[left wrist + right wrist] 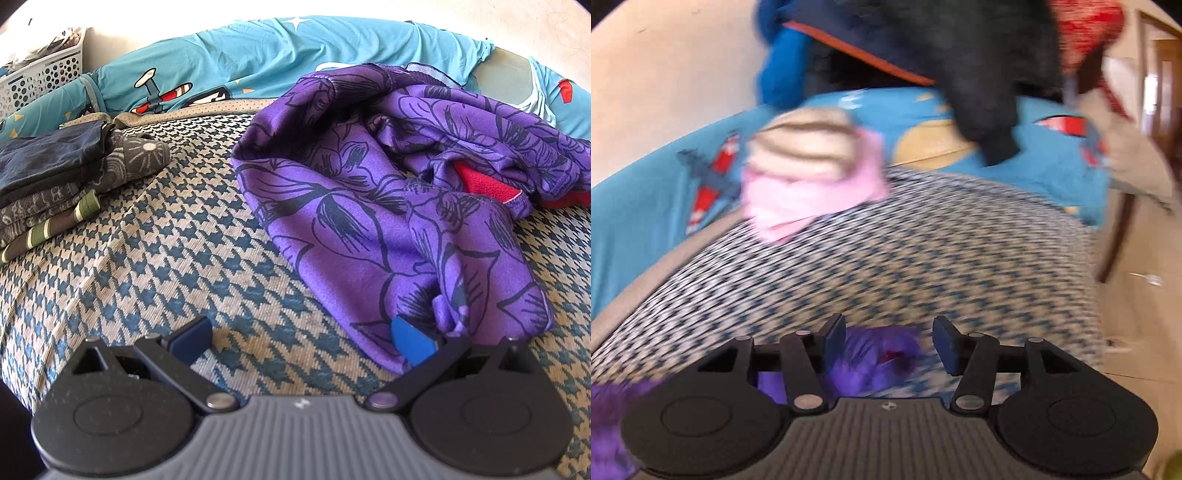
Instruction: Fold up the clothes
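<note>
A crumpled purple garment with black flower outlines (388, 192) lies on the houndstooth bed cover (177, 266); a red lining shows inside it at the right. My left gripper (299, 336) is open low over the cover, its right blue pad touching the garment's near edge. In the blurred right wrist view, my right gripper (889, 341) is open above the same purple garment (871, 362), nothing between its fingers. A folded pink and striped piece (809, 177) lies farther back on the bed.
A stack of folded dark clothes (55, 184) sits at the left. A white perforated basket (40, 77) stands behind it. A teal cartoon-print sheet (295, 55) runs along the wall. Dark and red clothes (960, 55) hang at the top right, near the bed's right edge.
</note>
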A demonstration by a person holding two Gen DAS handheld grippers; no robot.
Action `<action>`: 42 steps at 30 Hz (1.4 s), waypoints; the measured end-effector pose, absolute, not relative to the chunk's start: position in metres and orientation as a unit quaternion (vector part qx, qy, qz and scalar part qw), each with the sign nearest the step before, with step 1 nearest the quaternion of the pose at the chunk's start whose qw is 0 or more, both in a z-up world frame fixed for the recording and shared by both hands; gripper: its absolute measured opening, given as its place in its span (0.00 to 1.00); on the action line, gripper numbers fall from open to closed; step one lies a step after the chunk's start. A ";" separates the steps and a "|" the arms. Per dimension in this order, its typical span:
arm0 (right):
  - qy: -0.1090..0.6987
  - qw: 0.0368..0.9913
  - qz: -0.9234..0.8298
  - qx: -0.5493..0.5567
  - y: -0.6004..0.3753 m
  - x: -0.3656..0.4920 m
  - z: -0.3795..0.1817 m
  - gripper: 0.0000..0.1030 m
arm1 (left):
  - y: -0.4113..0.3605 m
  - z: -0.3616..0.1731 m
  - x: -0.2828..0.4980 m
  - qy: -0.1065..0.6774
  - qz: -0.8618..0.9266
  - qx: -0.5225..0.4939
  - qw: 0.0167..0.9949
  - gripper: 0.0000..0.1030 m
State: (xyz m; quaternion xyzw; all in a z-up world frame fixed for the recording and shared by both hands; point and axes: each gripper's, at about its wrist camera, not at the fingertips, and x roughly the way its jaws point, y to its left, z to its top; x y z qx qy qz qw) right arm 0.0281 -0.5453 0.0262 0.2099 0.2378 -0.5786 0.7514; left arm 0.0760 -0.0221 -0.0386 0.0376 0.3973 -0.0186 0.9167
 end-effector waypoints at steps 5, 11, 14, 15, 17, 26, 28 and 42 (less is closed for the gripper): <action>0.265 0.770 -0.533 0.232 -0.543 0.020 0.024 0.53 | -0.023 -0.039 0.076 0.396 -0.018 0.039 0.917 1.00; 0.278 0.786 -0.458 0.308 -0.516 0.014 0.022 0.64 | -0.021 -0.039 0.075 0.395 -0.024 0.040 0.917 1.00; 0.282 0.796 -0.416 0.337 -0.498 0.016 0.022 0.68 | -0.021 -0.038 0.074 0.396 -0.025 0.039 0.917 1.00; 0.283 0.801 -0.402 0.341 -0.491 0.017 0.023 0.68 | -0.021 -0.038 0.074 0.397 -0.026 0.039 0.917 1.00; 0.285 0.819 -0.369 0.333 -0.473 0.018 0.025 0.70 | -0.021 -0.038 0.074 0.397 -0.026 0.039 0.917 1.00; 0.304 0.888 -0.215 0.269 -0.388 0.013 0.029 0.79 | -0.019 -0.037 0.073 0.398 -0.034 0.038 0.916 1.00; 0.312 0.893 -0.198 0.258 -0.373 0.012 0.026 0.80 | -0.019 -0.036 0.073 0.397 -0.037 0.037 0.916 1.00; 0.338 0.920 -0.086 0.179 -0.299 0.018 0.010 0.80 | -0.012 -0.021 0.064 0.381 -0.058 0.027 0.922 1.00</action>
